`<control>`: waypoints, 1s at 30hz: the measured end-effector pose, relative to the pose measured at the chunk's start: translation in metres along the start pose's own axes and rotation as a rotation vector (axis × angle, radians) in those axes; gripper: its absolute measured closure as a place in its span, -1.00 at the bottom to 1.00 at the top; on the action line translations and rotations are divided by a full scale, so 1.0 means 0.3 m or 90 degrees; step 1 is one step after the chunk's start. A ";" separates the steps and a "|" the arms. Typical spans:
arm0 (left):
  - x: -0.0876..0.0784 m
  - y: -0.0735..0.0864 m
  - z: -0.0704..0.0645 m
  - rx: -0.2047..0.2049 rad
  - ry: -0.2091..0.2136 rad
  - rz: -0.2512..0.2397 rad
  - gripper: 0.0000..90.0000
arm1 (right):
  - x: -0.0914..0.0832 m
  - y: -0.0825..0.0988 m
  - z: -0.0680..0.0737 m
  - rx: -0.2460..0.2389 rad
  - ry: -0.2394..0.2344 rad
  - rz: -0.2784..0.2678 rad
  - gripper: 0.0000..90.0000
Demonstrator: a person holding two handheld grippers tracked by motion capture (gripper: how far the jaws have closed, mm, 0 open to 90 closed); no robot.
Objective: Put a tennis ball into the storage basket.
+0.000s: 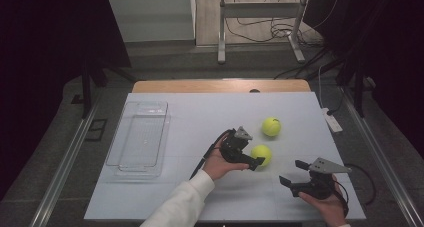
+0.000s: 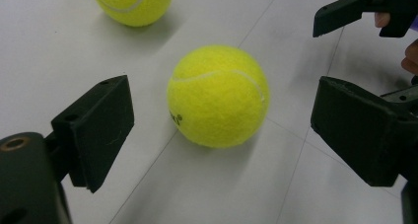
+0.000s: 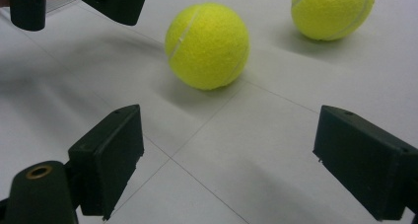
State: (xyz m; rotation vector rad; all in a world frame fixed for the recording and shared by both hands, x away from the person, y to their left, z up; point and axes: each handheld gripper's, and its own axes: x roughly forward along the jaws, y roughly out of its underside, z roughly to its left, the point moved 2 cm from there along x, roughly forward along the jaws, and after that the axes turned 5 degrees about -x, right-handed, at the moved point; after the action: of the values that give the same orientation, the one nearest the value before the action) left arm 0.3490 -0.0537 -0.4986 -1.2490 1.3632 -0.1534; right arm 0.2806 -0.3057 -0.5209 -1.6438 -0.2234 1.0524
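Two yellow tennis balls lie on the white table top (image 1: 200, 112). The nearer ball (image 1: 261, 153) (image 2: 218, 95) (image 3: 207, 45) sits between the jaws of my left gripper (image 1: 252, 152) (image 2: 224, 130), which is open around it with a gap on each side. The farther ball (image 1: 270, 126) (image 2: 132, 2) (image 3: 332, 9) rests free just behind. My right gripper (image 1: 292, 172) (image 3: 236, 160) is open and holds nothing, low over the table to the right of the nearer ball and pointing at it. The right gripper (image 2: 360, 7) is seen from the left one, and the left gripper (image 3: 108, 2) from the right one.
A clear plastic tray (image 1: 140, 137) stands on the left part of the table. A white power strip (image 1: 331, 119) lies at the right edge. Behind the table are a metal frame (image 1: 260, 27) and cables on the floor.
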 end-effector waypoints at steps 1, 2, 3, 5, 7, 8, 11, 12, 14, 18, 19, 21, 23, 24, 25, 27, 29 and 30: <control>0.002 0.000 0.000 -0.002 0.000 0.000 -0.77 | 0.000 0.000 -0.001 0.000 0.000 0.000 -0.73; 0.004 -0.001 0.000 -0.002 0.000 0.001 -0.77 | 0.000 -0.001 -0.001 0.000 0.002 0.001 -0.73; 0.006 -0.001 0.002 -0.002 0.001 0.001 -0.77 | 0.000 -0.001 -0.002 0.001 0.002 0.000 -0.73; 0.011 -0.002 0.004 -0.005 0.001 0.002 -0.77 | 0.001 0.000 -0.002 0.001 0.002 0.001 -0.73; 0.016 -0.003 0.006 -0.006 0.001 0.003 -0.77 | 0.002 0.000 -0.002 0.000 0.002 0.001 -0.73; 0.016 -0.003 0.006 -0.006 0.001 0.003 -0.77 | 0.003 0.000 -0.002 0.001 0.001 0.002 -0.73; 0.027 -0.006 0.007 -0.008 0.002 0.004 -0.77 | 0.004 0.000 -0.001 0.000 0.001 0.003 -0.73; 0.027 -0.006 0.007 -0.008 0.002 0.004 -0.77 | 0.004 0.000 -0.001 0.000 0.001 0.003 -0.73; 0.033 -0.009 0.007 -0.007 0.002 0.007 -0.77 | 0.005 0.000 -0.001 0.000 0.002 0.004 -0.73; 0.044 -0.015 0.006 -0.006 0.001 0.011 -0.77 | 0.004 0.000 -0.002 0.001 0.003 0.004 -0.73; 0.046 -0.015 0.006 -0.007 0.001 0.011 -0.77 | 0.004 0.000 -0.002 0.001 0.003 0.004 -0.73; 0.051 -0.017 0.009 -0.008 -0.001 0.012 -0.77 | 0.003 0.000 -0.002 0.001 0.003 0.004 -0.73; 0.053 -0.018 0.010 -0.008 -0.001 0.013 -0.77 | 0.003 0.000 -0.002 0.001 0.003 0.004 -0.73; 0.058 -0.019 0.012 -0.008 -0.001 0.015 -0.77 | 0.003 -0.001 -0.002 0.000 0.004 0.004 -0.73; 0.058 -0.019 0.012 -0.008 -0.001 0.015 -0.77 | 0.003 -0.001 -0.002 0.000 0.004 0.004 -0.73; 0.064 -0.018 0.012 -0.012 0.000 0.016 -0.77 | 0.003 -0.001 -0.002 0.000 0.004 0.004 -0.73; 0.074 -0.018 0.013 -0.012 0.000 0.020 -0.77 | 0.003 -0.001 -0.003 0.000 0.004 0.004 -0.73; 0.077 -0.018 0.013 -0.012 0.001 0.021 -0.77 | 0.003 -0.001 -0.003 0.000 0.004 0.004 -0.73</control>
State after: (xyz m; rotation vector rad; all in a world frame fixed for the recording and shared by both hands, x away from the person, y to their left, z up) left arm 0.3620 -0.0703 -0.5105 -1.2423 1.3879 -0.1189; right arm 0.2818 -0.3058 -0.5212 -1.6480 -0.2137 1.0520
